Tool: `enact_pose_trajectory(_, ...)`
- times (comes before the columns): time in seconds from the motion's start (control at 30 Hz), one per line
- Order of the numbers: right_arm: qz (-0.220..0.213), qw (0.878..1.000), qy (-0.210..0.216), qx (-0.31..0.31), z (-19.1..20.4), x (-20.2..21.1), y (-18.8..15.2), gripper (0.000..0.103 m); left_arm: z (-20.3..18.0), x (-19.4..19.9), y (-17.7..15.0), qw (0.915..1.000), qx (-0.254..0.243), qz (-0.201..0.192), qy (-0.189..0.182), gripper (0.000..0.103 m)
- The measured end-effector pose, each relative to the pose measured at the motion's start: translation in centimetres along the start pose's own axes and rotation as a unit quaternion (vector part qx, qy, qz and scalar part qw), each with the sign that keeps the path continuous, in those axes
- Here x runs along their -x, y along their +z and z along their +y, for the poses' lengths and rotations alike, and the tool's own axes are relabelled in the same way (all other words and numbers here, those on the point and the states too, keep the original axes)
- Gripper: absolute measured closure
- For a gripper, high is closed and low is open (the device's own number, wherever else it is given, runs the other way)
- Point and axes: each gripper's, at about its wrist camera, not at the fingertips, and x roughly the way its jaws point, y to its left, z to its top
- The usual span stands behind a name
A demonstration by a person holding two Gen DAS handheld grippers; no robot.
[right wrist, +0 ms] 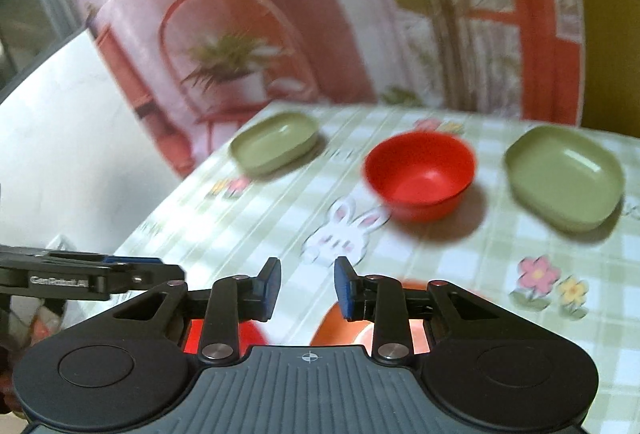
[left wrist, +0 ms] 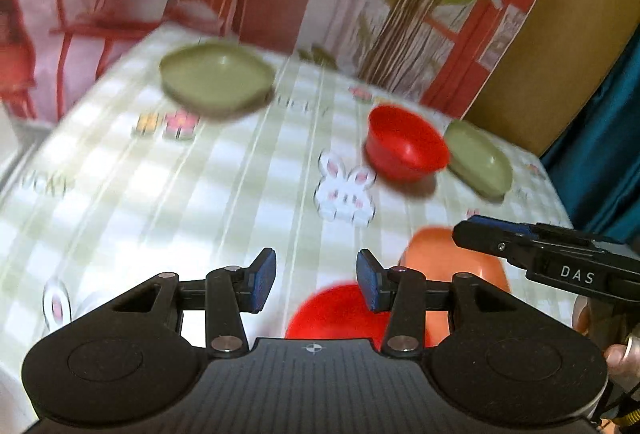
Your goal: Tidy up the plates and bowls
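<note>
Hovering with both grippers, left gripper point(left wrist: 316, 280) and right gripper point(right wrist: 307, 284), jaws apart, holding nothing. Far red bowl point(right wrist: 420, 176) sits dead ahead of the right one, so it's nearer.

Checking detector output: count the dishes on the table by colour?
Green plates: 2, far left and far right
Red bowls: 2, one at centre, one near, partly hidden
Orange bowl: 1, near
Total: 5

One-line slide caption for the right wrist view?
Right gripper, empty and open, over checked tablecloth facing a red bowl between two green plates.
</note>
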Motion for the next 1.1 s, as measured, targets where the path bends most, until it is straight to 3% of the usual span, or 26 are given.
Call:
enact_pose_trajectory(0.27, 0.034, 0.999, 0.016, 0.004, 1.7, -0.8, -2.4, 0.075, 1.4, -0.9, -2.6, 0.9983, 0.036, 0.042, 0.018, 0.056)
enact_pose_trajectory(0.43, 0.046, 0.999, 0.019, 0.008, 1.9, -1.2, -2.9, 0.075, 1.7, -1.8, -4.0, 0.9957, 0.058, 0.072, 0.004, 0.059)
enact_pose_trajectory(0.6, 0.057, 0.998, 0.019, 0.006, 1.8, -1.5, -3.3, 0.075, 1.3, -2.1, -4.6, 0.9954, 0.057, 0.077, -0.002, 0.068)
enact_pose_trajectory(0.67, 0.061, 0.998, 0.02, 0.006, 1.7, -1.5, -3.4, 0.076, 1.5, -2.3, -4.8, 0.9946, 0.067, 0.079, -0.003, 0.081)
enact_pose_trajectory(0.77, 0.069, 0.997, 0.023, 0.007, 1.6, -1.8, -3.6, 0.079, 1.9, -2.2, -4.9, 0.9939, 0.083, 0.073, -0.001, 0.091)
enact_pose_trajectory(1.1, 0.092, 0.995, 0.03, -0.009, 1.3, -2.5, -4.2, 0.092, 2.3, -2.0, -4.9, 0.9929, 0.101, 0.063, -0.004, 0.092)
